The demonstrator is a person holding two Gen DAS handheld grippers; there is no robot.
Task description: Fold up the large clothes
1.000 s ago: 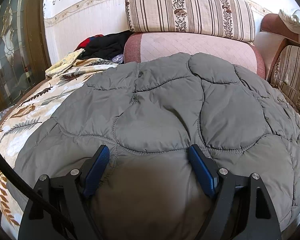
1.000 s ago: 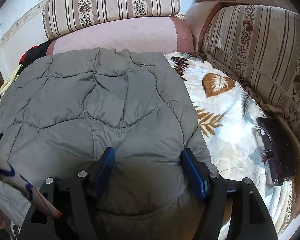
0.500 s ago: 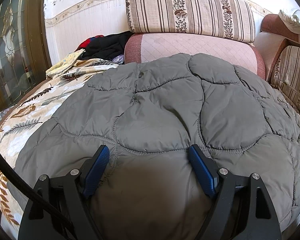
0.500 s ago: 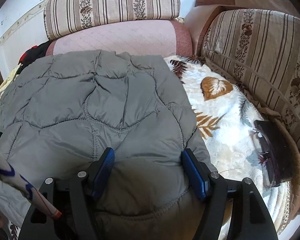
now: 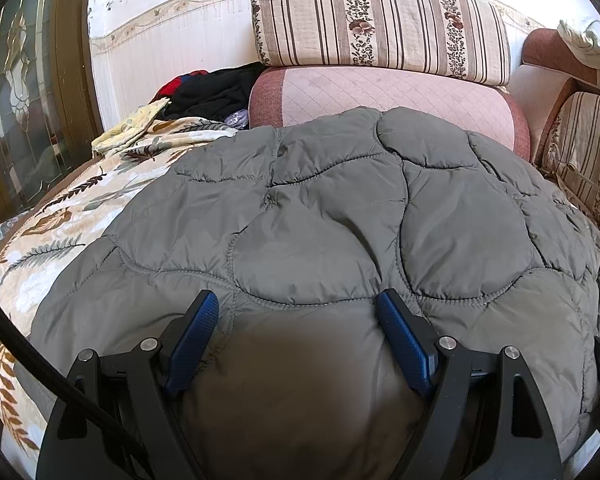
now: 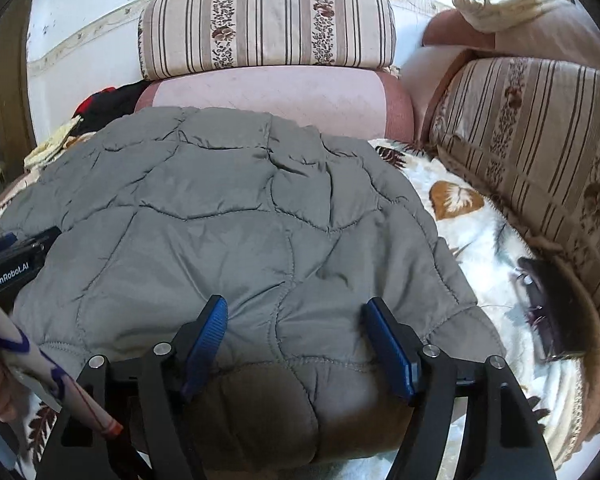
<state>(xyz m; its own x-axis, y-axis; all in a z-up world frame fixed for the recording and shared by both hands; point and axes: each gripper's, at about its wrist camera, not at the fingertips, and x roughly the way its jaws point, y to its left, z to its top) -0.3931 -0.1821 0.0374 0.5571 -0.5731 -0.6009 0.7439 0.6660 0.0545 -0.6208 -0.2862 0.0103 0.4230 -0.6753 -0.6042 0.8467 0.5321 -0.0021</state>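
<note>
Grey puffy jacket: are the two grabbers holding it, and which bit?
The jacket has its near edge bulging between the fingers of the left gripper and the right gripper. Whether the pads really squeeze it cannot be told.

A sofa seat covered by a leaf-print blanket (image 6: 456, 200) carries a grey quilted jacket (image 6: 236, 224) across mid-frame, dark sunglasses (image 6: 548, 308) at right, and a clothes pile (image 5: 212, 92) upper left.
</note>
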